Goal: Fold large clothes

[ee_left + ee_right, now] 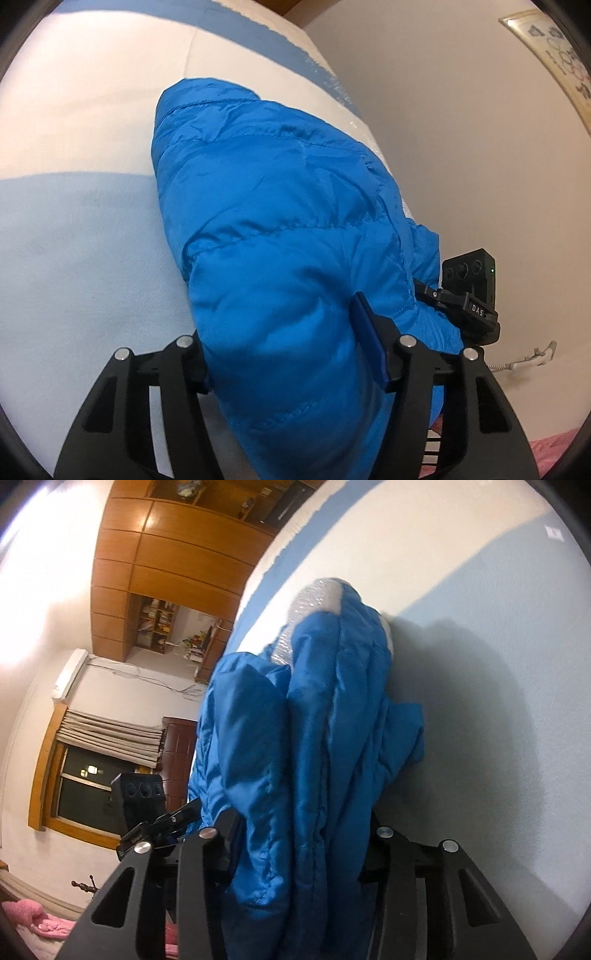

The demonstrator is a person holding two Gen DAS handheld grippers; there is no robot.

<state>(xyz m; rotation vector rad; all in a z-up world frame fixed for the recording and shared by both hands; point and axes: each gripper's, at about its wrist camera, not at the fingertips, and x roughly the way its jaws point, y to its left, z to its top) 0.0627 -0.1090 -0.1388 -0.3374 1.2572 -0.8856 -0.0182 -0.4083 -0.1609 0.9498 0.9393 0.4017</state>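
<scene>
Both tongs' tips hidden in blue jacket (pixel 280 236).

"DAS" stands on the right gripper (pixel 448 295).

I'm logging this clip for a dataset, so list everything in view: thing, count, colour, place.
puffer jacket: one, bright blue with a silvery lining, bunched on the bed, gripped from both ends
bed cover: one, white and pale blue bands, under the jacket
wooden wardrobe: one, orange-brown, far wall in the right wrist view
window: one, wood frame, dark glass, beige blind above
air conditioner: one, white, on the wall beside the window
pink fabric: one, lower left of the right wrist view
framed picture: one, pale, on the wall
left claw: black, closed on the jacket
right claw: black, closed on the jacket
</scene>
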